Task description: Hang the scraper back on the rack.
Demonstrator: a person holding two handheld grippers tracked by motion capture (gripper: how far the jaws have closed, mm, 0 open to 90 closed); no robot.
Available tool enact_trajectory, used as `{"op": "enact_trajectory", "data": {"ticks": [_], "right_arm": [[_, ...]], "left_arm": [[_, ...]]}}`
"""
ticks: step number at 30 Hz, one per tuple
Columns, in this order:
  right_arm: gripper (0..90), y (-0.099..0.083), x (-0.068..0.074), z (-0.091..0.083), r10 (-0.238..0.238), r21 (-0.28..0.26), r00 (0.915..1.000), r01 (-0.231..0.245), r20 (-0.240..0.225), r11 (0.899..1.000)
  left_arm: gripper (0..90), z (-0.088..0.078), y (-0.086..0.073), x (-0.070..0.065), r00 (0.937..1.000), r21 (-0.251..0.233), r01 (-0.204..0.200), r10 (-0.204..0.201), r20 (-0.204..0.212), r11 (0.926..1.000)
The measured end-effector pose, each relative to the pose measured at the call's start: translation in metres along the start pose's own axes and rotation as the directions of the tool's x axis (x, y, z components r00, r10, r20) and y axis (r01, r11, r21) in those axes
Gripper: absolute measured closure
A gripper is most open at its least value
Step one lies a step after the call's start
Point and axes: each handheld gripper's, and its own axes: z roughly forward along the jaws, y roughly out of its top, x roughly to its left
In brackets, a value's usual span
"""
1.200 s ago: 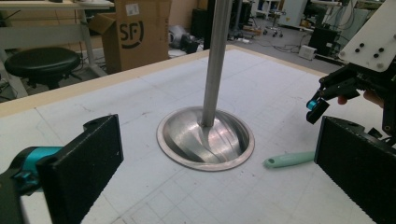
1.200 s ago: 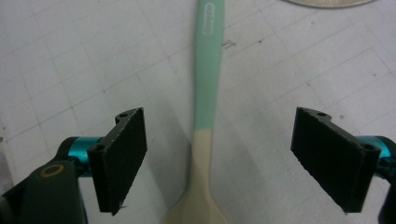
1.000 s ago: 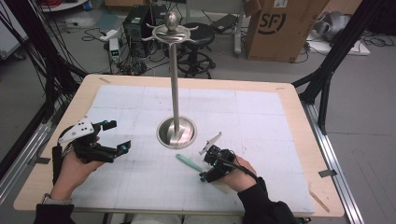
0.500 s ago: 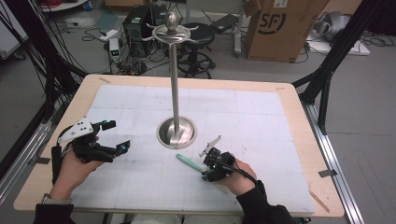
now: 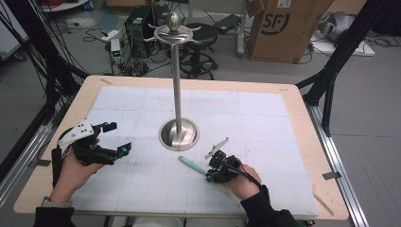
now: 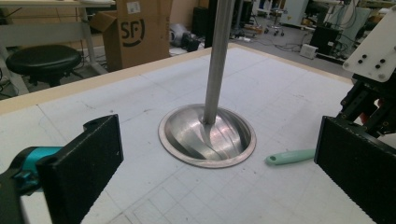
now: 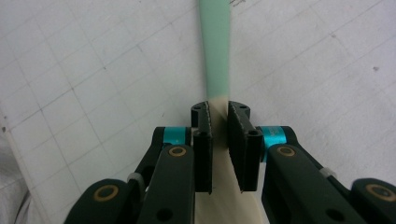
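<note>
While a tall steel stand [image 5: 178, 132] rises from the middle of the white gridded mat [image 5: 265, 118], the right gripper [image 5: 213, 171] is seen low on the near side of the table [image 5: 302, 99], its two black jaws drawn close against the sides of a slender utensil [image 5: 191, 165]. In the right gripper view the jaws are pressed to a cream-coloured section of the piece, with its mint-green handle [image 7: 215, 51] running straight on beyond the fingertips. What kind of utensil it is cannot be told: the cream end is covered by the gripper [image 7: 219, 140] and cut off at the bottom edge of that view. From above, the green handle is laid flat on the mat, its long axis slanted from the gripper up and leftward toward the stand's dished round base [image 5: 178, 138], the free tip stopping just short of it.

The left gripper [image 5: 113, 137] is held well apart from these, over the mat's left side, jaws spread wide and closed on nothing. In the left gripper view the two black pads [image 6: 81, 165] frame the polished base [image 6: 207, 136] and the lower pole [image 6: 217, 60], and the green handle's rounded tip [image 6: 289, 157] is glimpsed at the right before it passes behind the right-hand pad. Beyond the table, a cardboard box [image 5: 283, 28] and a black stool [image 5: 198, 38] are made out on the floor.
</note>
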Motion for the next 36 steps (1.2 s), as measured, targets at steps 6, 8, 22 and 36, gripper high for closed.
{"op": "enact_trajectory", "data": {"ticks": [6, 8, 22, 36], "right_arm": [[80.9, -0.003, -0.006, -0.004, -0.027, -0.051, 0.9994, 0.028, 0.02, 0.998], [80.8, -0.005, -0.01, -0.009, -0.015, -0.1, 0.9998, 0.016, 0.01, 0.995], [81.5, -0.013, -0.023, -0.028, 0.009, -0.246, 0.9992, -0.018, -0.039, 0.969], [81.4, -0.02, -0.043, -0.086, -0.018, -0.592, 0.9894, -0.072, -0.144, 0.803]], "left_arm": [[1.7, -0.001, 0.0, 0.001, 1.0, -0.006, 0.005, -0.005, -0.002, 1.0], [1.7, -0.001, 0.0, 0.001, 1.0, -0.005, 0.004, -0.004, -0.004, 1.0], [1.7, -0.001, 0.0, 0.001, 1.0, -0.004, 0.003, -0.003, -0.002, 1.0], [1.7, 0.0, -0.001, 0.001, 1.0, 0.002, 0.006, -0.006, -0.007, 1.0]]}}
